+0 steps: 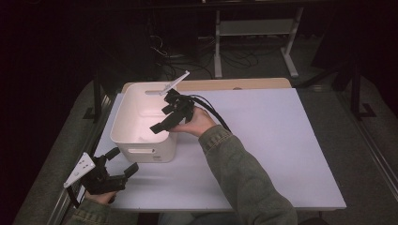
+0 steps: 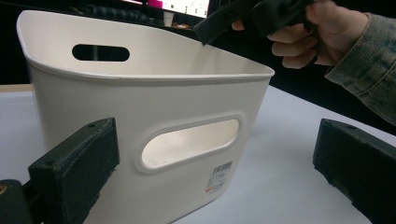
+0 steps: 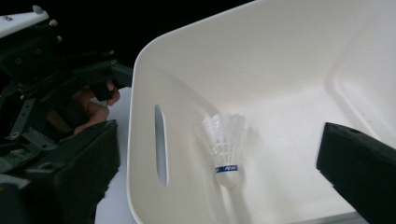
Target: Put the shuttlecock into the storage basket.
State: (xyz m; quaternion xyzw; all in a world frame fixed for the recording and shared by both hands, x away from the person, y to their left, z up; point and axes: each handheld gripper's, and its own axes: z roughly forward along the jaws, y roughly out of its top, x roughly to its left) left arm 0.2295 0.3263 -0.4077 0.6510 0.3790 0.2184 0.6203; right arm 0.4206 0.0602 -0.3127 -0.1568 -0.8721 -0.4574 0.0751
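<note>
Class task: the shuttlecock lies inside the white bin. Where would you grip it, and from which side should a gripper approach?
Grip the shuttlecock across its feather skirt near the blue band, coming from above through the open top of the white bin. The bin's walls block any side approach, and the rounded cork would probably slip from the pads.

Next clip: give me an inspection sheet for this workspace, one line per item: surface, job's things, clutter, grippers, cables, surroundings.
Surface: pale table top, a wooden board at its far edge.
Job's things: white bin with handle slots; a shuttlecock lies inside, cork toward the camera.
Clutter: nothing seen.
Grippers: right gripper held over the bin, jaws open, nothing between them, shuttlecock below. Left gripper at the near left table edge, jaws open, pointed at the bin's near wall, not touching it.
Cables: black cable trails from the right gripper over the hand.
Surroundings: dark room; a white frame and loose floor cables behind the table.
</note>
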